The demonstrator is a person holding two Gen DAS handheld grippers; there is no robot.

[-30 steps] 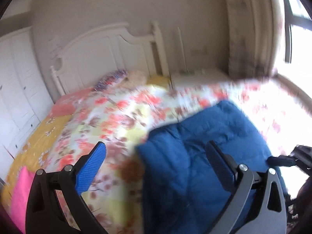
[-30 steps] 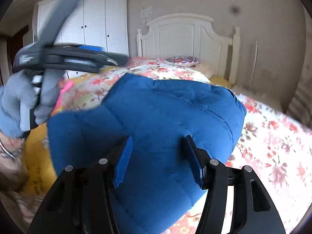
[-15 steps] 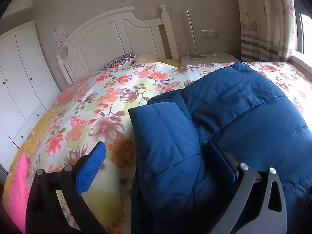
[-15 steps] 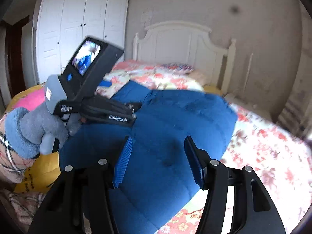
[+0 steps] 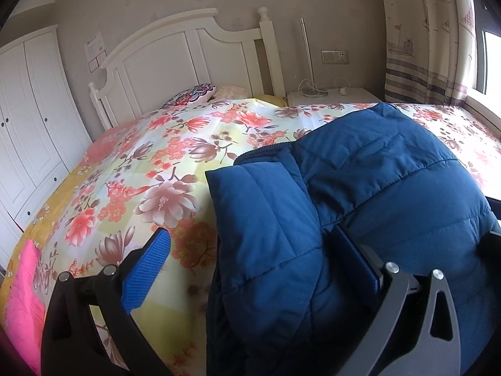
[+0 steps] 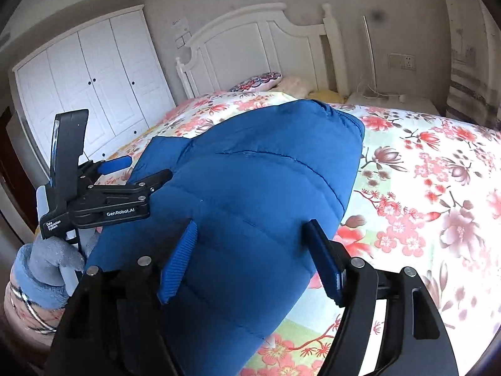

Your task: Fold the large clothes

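Note:
A blue padded jacket (image 5: 369, 188) lies folded on the flowered bedspread (image 5: 162, 163). My left gripper (image 5: 250, 232) stands wide open over its near left edge. Its right finger (image 5: 353, 257) rests against a fold, and its blue left pad (image 5: 147, 269) hangs over the bedspread. In the right wrist view the jacket (image 6: 260, 194) fills the gap of my right gripper (image 6: 250, 238), whose jaws are opening and do not pinch the cloth. That view also shows the left gripper (image 6: 141, 169) at the jacket's left edge, held by a gloved hand (image 6: 50, 260).
A white headboard (image 5: 175, 56) and pillows (image 5: 191, 95) are at the far end of the bed. White wardrobe doors (image 5: 28, 119) stand at the left. At the right are a nightstand (image 5: 332, 95), a curtain (image 5: 419, 31) and a bright window. A pink cloth (image 5: 22, 291) lies at the near left.
The left gripper sank toward the bed, then held still. The right gripper's jaws widened and it shifted sideways. The jacket, earlier bunched up high, now lies lower on the bed.

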